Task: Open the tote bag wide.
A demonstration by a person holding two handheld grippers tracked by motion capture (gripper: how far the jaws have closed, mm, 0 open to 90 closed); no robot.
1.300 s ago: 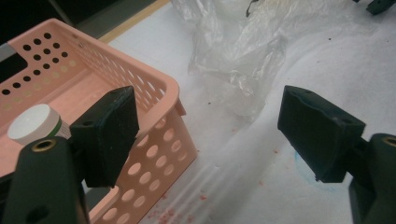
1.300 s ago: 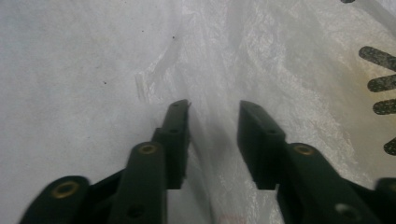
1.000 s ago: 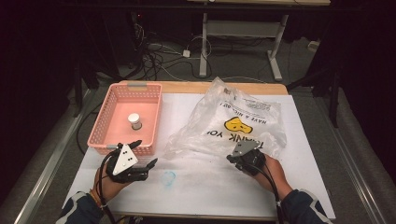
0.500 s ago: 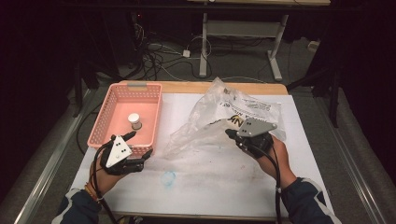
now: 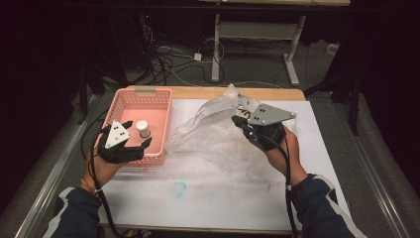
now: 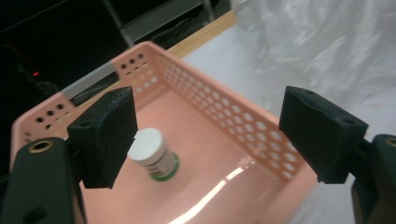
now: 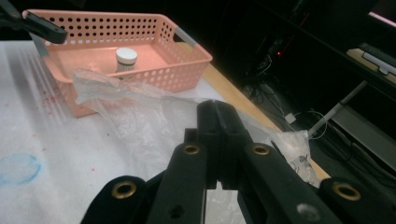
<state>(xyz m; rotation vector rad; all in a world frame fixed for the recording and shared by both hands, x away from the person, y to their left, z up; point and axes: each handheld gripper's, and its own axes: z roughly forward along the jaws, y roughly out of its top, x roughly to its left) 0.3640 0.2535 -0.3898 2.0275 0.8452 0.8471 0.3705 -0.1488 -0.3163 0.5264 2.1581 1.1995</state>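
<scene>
white table [image 5: 317, 148], crumpled clear plastic bag [image 5: 213, 131]

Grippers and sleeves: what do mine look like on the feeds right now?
Both the left gripper and right gripper are black, each topped by a grey three-cornered plate, with brass-ringed screw holes and a trailing black cable. Sleeves are dark navy with a white stripe.

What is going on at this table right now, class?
A person works at a white-covered table with a hand-held gripper in each hand. The right hand-held gripper is shut on a clear plastic bag, lifting part of it off the table. The left hand-held gripper is open, poised over a pink basket. A small white-capped bottle stands in the basket, not yet gripped.
</scene>
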